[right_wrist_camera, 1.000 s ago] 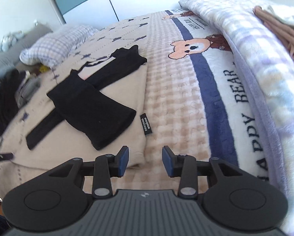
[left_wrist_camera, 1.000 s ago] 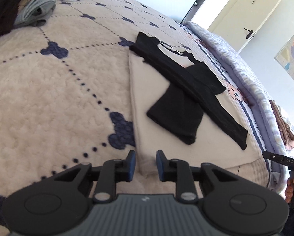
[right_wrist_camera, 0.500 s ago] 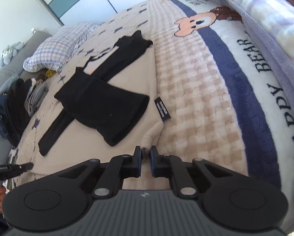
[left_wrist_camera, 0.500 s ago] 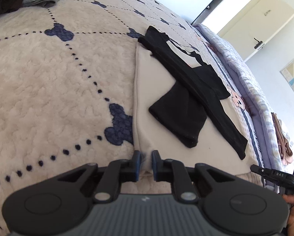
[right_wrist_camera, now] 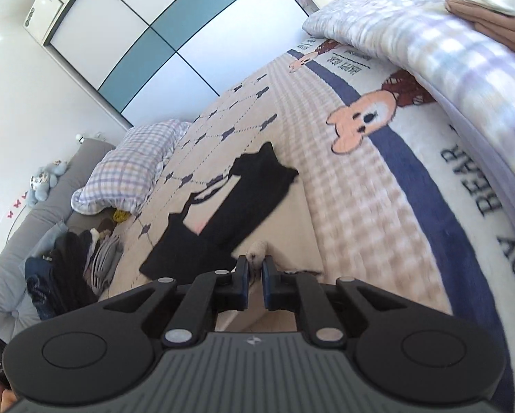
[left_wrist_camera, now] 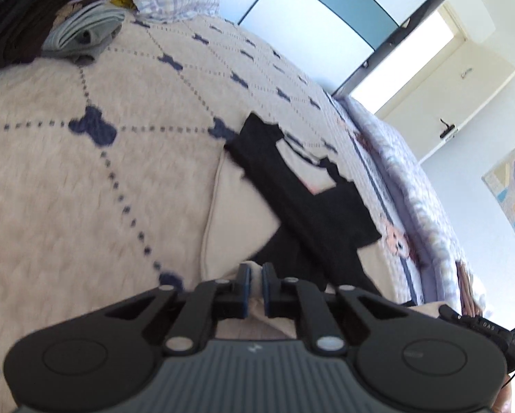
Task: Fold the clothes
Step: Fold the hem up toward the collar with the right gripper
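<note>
Jaws: both of your grippers are pinched on cloth. Your left gripper (left_wrist_camera: 253, 287) has its blue-padded fingers nearly together, with a fold of the cream sweater with black sleeves and collar (left_wrist_camera: 236, 206) caught between them at its near hem corner. Your right gripper (right_wrist_camera: 254, 284) is likewise drawn close, nipping the opposite near corner of the same garment (right_wrist_camera: 281, 227), where a small bunch of cream fabric rises just beyond the fingertips.

From each pair of jaws the cream sweater runs forward and away over the bed. Its black sleeves lie crossed over the cream body, and its black collar is at the far end. The gripped hem appears raised off the bedding, though motion blur hides how far.

Beneath the garment lies the cream fleece blanket with navy bow motifs and dotted diamond lines (left_wrist_camera: 85, 206). Beside it, in the right wrist view, runs a bear-print blanket with a navy stripe (right_wrist_camera: 412, 179). Farther out are a lilac checked pillow (right_wrist_camera: 136, 168) and a pile of dark clothes (right_wrist_camera: 61, 275).
</note>
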`<action>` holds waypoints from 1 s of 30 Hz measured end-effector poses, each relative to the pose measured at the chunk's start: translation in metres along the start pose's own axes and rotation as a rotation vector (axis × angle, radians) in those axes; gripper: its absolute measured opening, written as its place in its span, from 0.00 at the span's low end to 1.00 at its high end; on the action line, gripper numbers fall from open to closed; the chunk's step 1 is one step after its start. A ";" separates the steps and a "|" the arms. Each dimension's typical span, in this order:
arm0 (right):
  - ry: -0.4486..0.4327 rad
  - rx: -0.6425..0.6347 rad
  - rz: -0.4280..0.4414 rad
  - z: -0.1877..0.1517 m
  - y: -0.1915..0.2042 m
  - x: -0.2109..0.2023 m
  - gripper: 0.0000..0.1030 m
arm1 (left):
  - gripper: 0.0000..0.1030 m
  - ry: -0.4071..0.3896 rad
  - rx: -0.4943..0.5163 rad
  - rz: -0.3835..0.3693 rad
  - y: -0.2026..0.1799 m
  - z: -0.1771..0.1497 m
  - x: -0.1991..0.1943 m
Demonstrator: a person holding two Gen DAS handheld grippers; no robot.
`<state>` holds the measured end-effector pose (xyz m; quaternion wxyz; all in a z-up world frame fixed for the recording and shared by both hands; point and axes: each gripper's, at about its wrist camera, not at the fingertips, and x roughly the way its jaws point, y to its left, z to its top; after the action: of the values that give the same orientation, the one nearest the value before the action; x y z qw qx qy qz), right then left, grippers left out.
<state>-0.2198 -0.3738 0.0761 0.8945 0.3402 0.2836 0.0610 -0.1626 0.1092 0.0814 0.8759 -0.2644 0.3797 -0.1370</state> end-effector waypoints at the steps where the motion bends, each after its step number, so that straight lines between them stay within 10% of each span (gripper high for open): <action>1: -0.003 0.002 -0.003 0.008 0.002 0.007 0.09 | 0.07 -0.011 -0.003 0.004 -0.003 0.008 0.003; 18: -0.026 0.033 -0.070 0.090 0.004 0.132 0.09 | 0.07 -0.080 -0.113 0.103 0.003 0.102 0.108; 30: -0.010 0.040 -0.095 0.117 -0.010 0.195 0.09 | 0.07 -0.128 0.051 0.233 -0.009 0.137 0.174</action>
<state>0.0060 -0.3897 0.0500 0.8908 0.3446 0.2960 0.0112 0.0551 0.0742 0.0618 0.9148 -0.2041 0.3476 -0.0267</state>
